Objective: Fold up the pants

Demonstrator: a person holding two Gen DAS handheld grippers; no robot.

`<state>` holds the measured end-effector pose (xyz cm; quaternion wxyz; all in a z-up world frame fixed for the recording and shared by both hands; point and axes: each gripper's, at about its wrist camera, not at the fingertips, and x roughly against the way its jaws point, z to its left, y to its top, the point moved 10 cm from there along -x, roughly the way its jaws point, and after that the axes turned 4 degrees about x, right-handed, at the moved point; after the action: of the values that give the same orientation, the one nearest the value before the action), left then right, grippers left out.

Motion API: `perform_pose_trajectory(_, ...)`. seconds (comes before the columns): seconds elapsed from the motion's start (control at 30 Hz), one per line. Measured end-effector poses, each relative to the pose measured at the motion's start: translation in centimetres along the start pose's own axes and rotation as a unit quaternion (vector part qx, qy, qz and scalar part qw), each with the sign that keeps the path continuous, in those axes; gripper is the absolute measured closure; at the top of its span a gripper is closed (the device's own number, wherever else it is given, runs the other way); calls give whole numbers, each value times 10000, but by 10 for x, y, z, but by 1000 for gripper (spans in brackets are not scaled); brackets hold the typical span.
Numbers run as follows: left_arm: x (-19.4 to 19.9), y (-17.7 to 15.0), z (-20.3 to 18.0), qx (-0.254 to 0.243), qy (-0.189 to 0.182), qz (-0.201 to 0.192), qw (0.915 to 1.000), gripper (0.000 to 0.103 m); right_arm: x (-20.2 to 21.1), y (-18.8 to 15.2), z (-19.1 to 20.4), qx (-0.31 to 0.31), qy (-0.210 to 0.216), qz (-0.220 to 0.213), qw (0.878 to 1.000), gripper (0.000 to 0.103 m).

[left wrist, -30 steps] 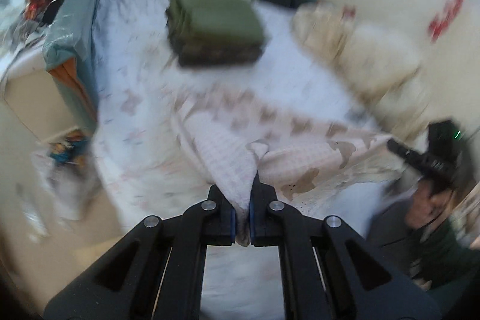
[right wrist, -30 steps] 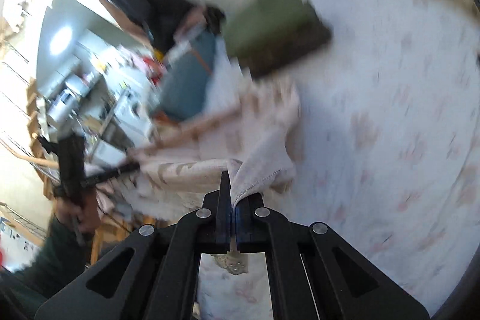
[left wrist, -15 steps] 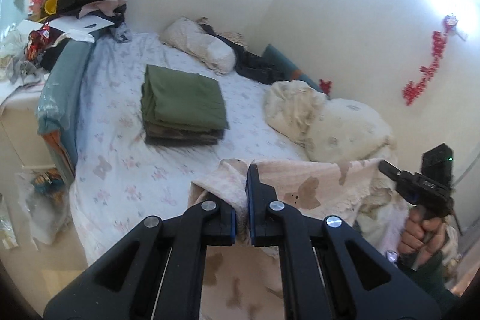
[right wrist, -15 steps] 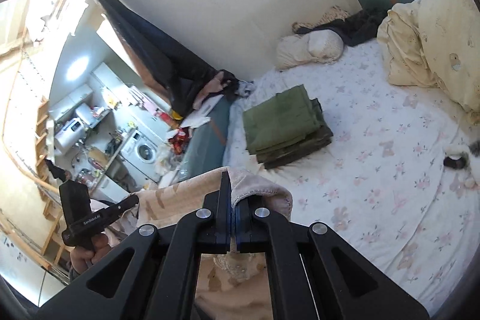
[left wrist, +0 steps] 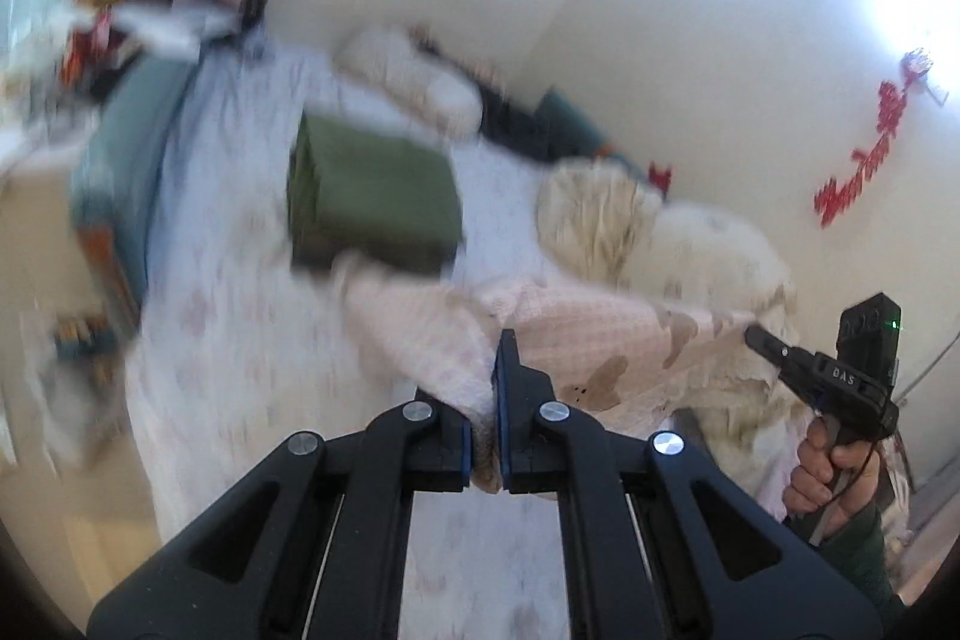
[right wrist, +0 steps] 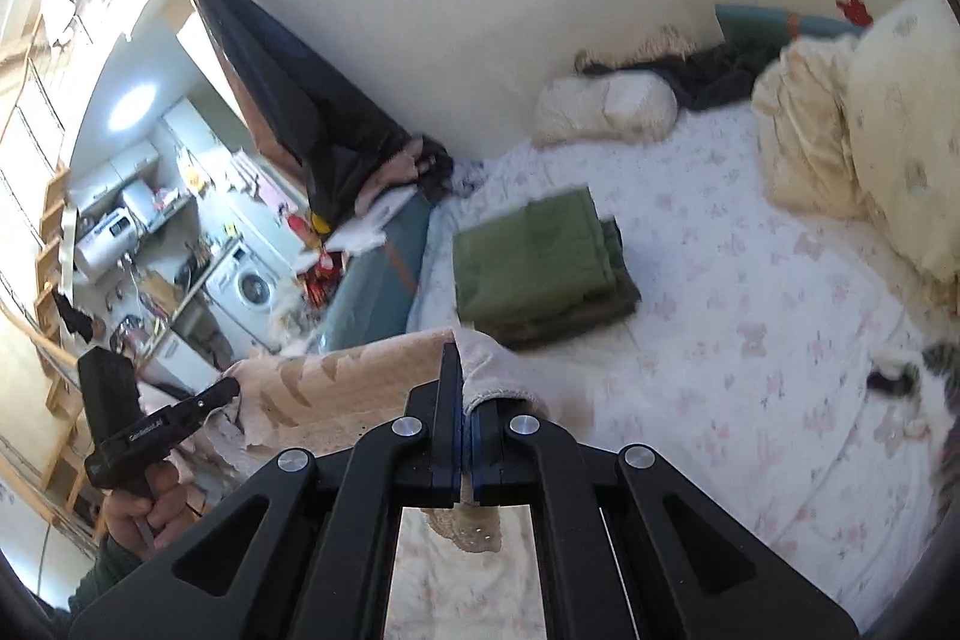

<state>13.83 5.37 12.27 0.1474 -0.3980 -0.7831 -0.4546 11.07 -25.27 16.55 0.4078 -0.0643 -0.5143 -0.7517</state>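
Currently, left gripper: clamped on pants edge.
Right gripper: clamped on the opposite edge.
Pants: held stretched between both tools, above the bed.
Folded green stack: seen on bed, beyond the pants.

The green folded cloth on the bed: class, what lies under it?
Under the green folded cloth a darker folded layer sticks out at the near edge and right side, resting on the floral bedsheet. How many pieces that layer holds is covered.
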Motion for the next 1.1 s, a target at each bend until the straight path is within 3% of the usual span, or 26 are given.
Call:
perform_pose_trajectory(0.1, -30, -77, 37, 250, 228, 709, 9969, 99, -16, -68, -27, -157, -171, 564, 9981, 102)
perform_pose_trajectory(0.17, -61, -140, 67, 444, 533, 1418, 9875, 99, -35, -133, -56, -357, -366, 1166, 9919, 102)
perform_pose_trajectory(0.23, -91, -204, 101, 683, 900, 2122, 9707, 99, -54, -192, -83, -637, -565, 1742, 9810, 102)
perform_pose_trajectory(0.33, -118, -275, 134, 729, 1366, 2875, 9452, 99, -81, -282, -120, -1160, -835, 2615, 9545, 102)
perform_pose_trajectory(0.47, -123, -309, 154, 375, 1911, 3240, 9258, 98, -97, -345, -135, -1149, -1148, 3434, 9250, 101)
perform_pose_trajectory(0.53, -119, -314, 158, 233, 2085, 3345, 9188, 94, -96, -356, -141, -859, -1507, 3788, 9091, 95)
perform_pose_trajectory(0.6, -115, -317, 166, 162, 2388, 3410, 9091, 87, -92, -353, -150, -613, -1928, 3818, 9018, 94)
perform_pose_trajectory(0.63, -109, -318, 170, 109, 2618, 3429, 9021, 74, -90, -349, -154, -443, -2125, 3846, 8972, 94)
perform_pose_trajectory(0.67, -104, -316, 173, 96, 2729, 3382, 9006, 67, -87, -342, -156, -269, -2287, 3865, 8931, 94)
perform_pose_trajectory(0.77, -88, -297, 165, -82, 2877, 2896, 9129, 63, -84, -313, -147, 254, -2435, 3583, 9009, 94)
perform_pose_trajectory(0.87, -83, -277, 148, -445, 2821, 2292, 9305, 57, -93, -285, -118, 384, -1918, 3149, 9287, 94)
perform_pose_trajectory(0.9, -90, -280, 139, -490, 2638, 2370, 9337, 57, -100, -281, -111, 337, -1725, 3106, 9342, 94)
perform_pose_trajectory(0.97, -112, -301, 126, -372, 2213, 2868, 9313, 57, -121, -288, -99, 234, -1448, 3127, 9385, 94)
perform_pose_trajectory(1.03, -128, -320, 131, -266, 2221, 3266, 9183, 57, -144, -314, -94, 266, -1298, 3425, 9301, 94)
perform_pose_trajectory(1.1, -134, -336, 143, -230, 2389, 3497, 9056, 57, -162, -340, -101, 428, -1489, 3762, 9135, 94)
